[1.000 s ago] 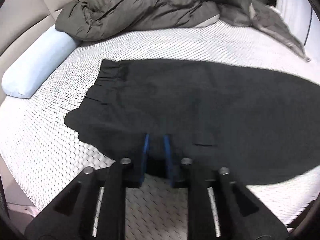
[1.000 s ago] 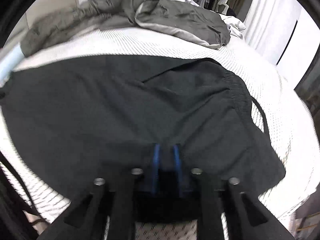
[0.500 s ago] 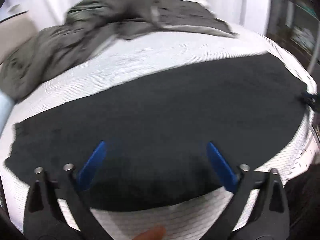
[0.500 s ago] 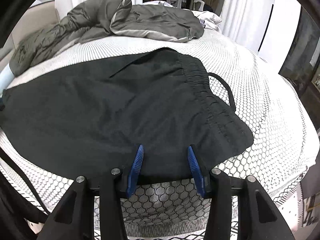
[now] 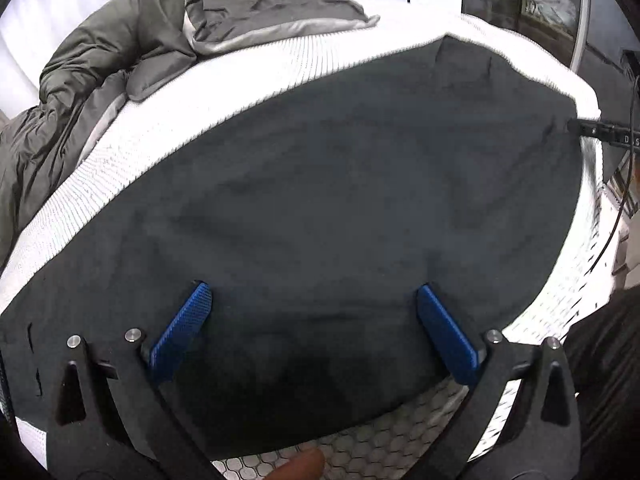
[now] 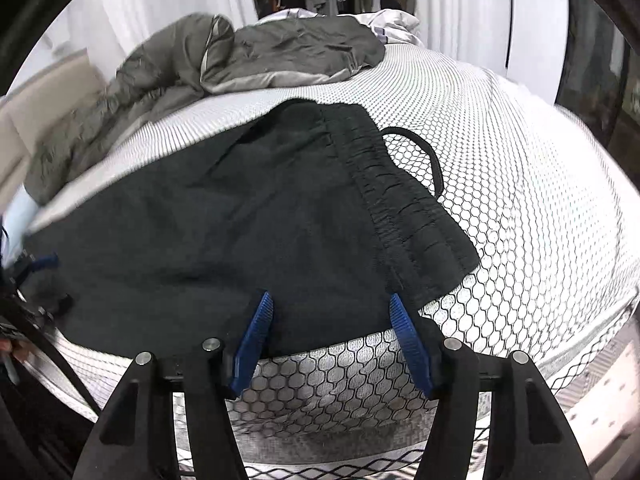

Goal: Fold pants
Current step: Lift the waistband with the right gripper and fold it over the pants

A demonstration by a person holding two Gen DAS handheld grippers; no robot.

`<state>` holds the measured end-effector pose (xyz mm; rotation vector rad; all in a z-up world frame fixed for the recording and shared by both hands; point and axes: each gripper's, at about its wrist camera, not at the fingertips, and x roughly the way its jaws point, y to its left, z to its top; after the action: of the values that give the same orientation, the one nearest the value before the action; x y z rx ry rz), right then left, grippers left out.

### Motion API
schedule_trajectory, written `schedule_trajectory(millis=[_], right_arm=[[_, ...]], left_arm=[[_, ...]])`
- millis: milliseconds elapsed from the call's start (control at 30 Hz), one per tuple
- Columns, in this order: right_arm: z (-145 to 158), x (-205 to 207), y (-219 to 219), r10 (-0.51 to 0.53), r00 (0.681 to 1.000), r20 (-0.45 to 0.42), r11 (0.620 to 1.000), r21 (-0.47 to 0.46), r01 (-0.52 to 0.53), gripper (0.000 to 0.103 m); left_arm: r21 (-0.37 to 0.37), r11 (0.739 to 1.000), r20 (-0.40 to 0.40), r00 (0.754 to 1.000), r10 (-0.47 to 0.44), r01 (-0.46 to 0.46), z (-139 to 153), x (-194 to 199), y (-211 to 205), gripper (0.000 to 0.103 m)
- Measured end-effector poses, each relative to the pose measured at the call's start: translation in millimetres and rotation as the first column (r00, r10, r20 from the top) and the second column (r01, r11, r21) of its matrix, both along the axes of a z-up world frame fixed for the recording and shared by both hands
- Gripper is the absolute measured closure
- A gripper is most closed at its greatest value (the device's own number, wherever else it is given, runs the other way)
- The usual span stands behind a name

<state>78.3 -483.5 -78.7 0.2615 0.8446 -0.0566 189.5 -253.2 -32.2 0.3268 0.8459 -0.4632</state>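
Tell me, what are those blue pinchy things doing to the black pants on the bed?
A person is folding the pants with a gripper in each hand. The pants lie flat on the bed, waistband toward the right gripper. Its jaws are opening over the near edge, gripping nothing. The left gripper hangs wide open above the legs, holding nothing. A grey blanket is bunched at the far side.

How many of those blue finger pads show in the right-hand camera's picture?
3: two on the right gripper, one pad either side of the pants edge; a third far left. Its partner is hidden.
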Motion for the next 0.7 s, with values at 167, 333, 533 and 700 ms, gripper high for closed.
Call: schedule_trajectory(millis=[167,333,533,700], right_arm=[[5.1,-10.2,-29.4,-0.093,0.994,0.054,0.975,0.209,0.080,0.041],[-4.9,-20.3,-62.1,-0.247,0.969,0.027,0.932,0.279,0.231,0.040],[-24.3,-10.9,-91.0,-0.246,0.967,0.059,0.837,0.516,0.182,0.041],[-34.3,25.8,-93.7,-0.252,0.964,0.082,0.787,0.597,0.155,0.045]], left_arm=[[-0.082,0.989,0.022,0.992,-0.122,0.123,16.8,-2.2,-49.8,0.001],[0.023,0.979,-0.019,0.979,-0.201,0.202,-14.6,-10.5,-96.6,0.001],[-0.065,0.977,-0.036,0.978,-0.204,0.202,-12.8,-15.2,-90.8,0.001],[-0.099,0.981,-0.043,0.984,-0.174,0.170,-9.5,-1.6,-74.2,0.001]])
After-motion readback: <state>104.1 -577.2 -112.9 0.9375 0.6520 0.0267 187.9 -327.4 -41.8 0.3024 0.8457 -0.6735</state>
